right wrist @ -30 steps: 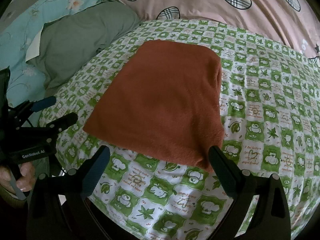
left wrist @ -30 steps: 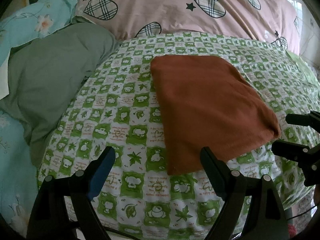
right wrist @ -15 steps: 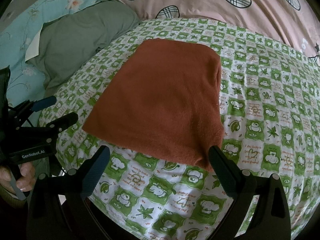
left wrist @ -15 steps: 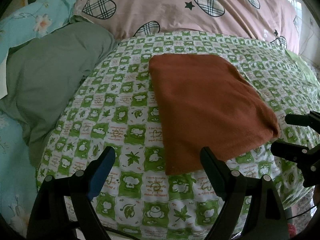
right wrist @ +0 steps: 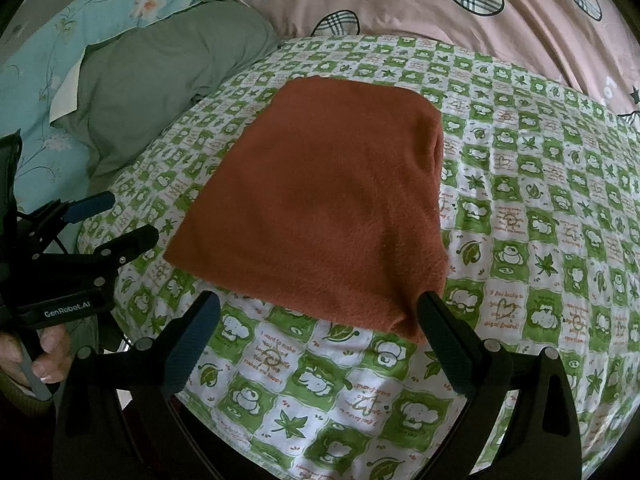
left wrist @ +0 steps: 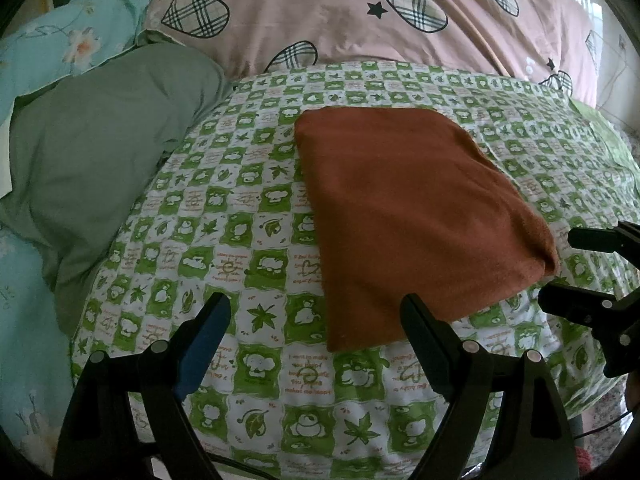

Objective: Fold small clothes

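A folded rust-orange cloth (left wrist: 408, 208) lies flat on the green-and-white checked cover (left wrist: 224, 240); it also shows in the right wrist view (right wrist: 320, 208). My left gripper (left wrist: 316, 320) is open and empty, just short of the cloth's near left corner. My right gripper (right wrist: 320, 320) is open and empty, at the cloth's near edge, its right finger by the near right corner. Each gripper appears in the other's view: the right gripper (left wrist: 560, 272) at the right, the left gripper (right wrist: 128, 220) at the left.
A grey-green pillow (left wrist: 92, 152) lies left of the cover. A pink quilt with plaid hearts (left wrist: 360, 12) is bunched behind it. Light blue floral bedding (left wrist: 60, 44) is at the far left. The cover's near edge (right wrist: 320, 456) drops off below my grippers.
Both views have shifted very slightly; the cloth sits a touch higher in frame. The cloth itself has not moved and both grippers stay open.
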`<state>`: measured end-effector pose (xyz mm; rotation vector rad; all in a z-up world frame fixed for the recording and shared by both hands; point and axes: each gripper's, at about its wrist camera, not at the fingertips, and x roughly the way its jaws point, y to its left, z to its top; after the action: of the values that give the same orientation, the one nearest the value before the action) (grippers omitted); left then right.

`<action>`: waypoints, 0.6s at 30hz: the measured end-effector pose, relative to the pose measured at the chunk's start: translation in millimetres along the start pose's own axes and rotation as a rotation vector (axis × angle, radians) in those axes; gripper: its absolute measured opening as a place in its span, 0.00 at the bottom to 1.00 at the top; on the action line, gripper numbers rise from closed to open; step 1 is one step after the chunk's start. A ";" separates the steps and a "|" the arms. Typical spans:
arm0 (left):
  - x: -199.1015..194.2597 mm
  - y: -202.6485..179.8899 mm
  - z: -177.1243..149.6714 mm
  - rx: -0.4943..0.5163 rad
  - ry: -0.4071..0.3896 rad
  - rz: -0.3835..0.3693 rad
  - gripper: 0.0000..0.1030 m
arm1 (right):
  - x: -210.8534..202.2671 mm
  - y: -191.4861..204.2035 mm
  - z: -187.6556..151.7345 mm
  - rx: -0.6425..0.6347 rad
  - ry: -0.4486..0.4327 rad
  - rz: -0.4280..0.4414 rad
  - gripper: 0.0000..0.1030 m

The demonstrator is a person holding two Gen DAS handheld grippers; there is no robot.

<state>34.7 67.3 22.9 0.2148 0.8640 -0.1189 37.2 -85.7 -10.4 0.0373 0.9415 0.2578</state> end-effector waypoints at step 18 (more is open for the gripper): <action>1.7 0.6 1.2 0.002 0.005 -0.001 0.85 | 0.4 -0.2 1.2 -0.001 0.000 0.000 0.96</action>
<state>36.7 67.6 22.4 0.2164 0.8688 -0.1207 38.5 -85.7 -10.0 0.0369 0.9410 0.2583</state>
